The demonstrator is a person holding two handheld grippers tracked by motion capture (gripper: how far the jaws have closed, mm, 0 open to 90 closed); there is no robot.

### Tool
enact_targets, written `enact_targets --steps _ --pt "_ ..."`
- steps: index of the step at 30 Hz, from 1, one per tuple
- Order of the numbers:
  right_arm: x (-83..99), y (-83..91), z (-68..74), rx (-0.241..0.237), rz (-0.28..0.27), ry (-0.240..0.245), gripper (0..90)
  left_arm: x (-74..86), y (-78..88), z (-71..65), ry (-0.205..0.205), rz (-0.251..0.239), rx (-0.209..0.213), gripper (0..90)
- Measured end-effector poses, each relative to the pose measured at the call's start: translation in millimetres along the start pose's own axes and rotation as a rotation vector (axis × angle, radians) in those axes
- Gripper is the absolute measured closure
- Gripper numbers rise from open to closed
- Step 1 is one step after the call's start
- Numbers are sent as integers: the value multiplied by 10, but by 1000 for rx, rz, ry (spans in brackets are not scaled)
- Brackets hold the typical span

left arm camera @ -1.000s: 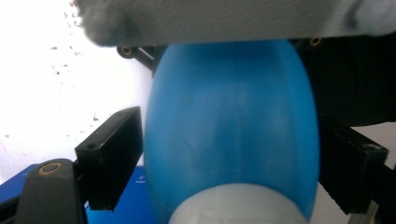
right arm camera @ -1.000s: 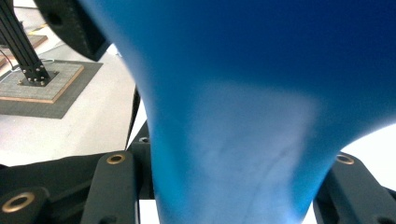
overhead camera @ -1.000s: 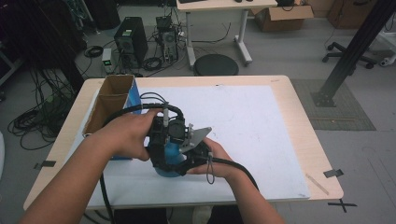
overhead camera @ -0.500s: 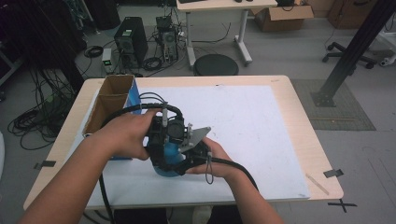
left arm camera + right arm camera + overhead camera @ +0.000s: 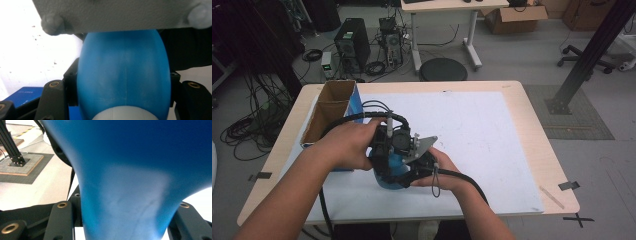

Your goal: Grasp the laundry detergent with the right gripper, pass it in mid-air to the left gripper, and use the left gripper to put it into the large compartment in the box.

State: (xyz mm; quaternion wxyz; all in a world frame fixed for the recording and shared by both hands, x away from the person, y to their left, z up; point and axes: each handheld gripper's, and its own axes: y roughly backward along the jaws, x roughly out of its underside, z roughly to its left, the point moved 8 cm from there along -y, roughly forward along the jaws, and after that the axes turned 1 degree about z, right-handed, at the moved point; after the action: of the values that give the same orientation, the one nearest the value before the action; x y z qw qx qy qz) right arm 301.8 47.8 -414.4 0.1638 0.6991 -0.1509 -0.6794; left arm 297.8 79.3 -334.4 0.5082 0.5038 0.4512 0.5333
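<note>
Two grippers meet low at centre frame over the counter [image 5: 512, 130], both on one blue bottle [image 5: 388, 175]; left gripper [image 5: 125, 82] fingers have just closed round its belly; right gripper [image 5: 125, 220] fingers clamp its narrower waist; long axis runs between them, each hand equally near.

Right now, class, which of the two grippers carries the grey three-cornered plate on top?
The right gripper, nearer the table's front edge; its grey plate sticks up, while the left gripper has none visible.
</note>
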Motion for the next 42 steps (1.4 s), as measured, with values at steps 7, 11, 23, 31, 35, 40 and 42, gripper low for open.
enact_targets --steps 7,11,23,31,35,40,42 --pt "7 13 -17 11 3 7 456 -12 1 6 5 7 -4 389" --pt "-3 20 -13 9 -4 8 456 -19 19 3 9 8 1 391" --pt "-58 54 18 -20 -15 6 442 -33 98 -10 36 23 19 394" --pt "-107 122 3 -34 -27 -16 331 -68 171 10 35 22 18 394" --pt "-85 142 -6 -48 -35 -53 225 -87 185 19 31 20 22 394" --pt "-52 182 -11 -38 -64 -97 158 -89 198 27 37 14 27 394" --pt "-44 204 -33 -23 -72 -104 117 -90 214 36 41 17 25 393"
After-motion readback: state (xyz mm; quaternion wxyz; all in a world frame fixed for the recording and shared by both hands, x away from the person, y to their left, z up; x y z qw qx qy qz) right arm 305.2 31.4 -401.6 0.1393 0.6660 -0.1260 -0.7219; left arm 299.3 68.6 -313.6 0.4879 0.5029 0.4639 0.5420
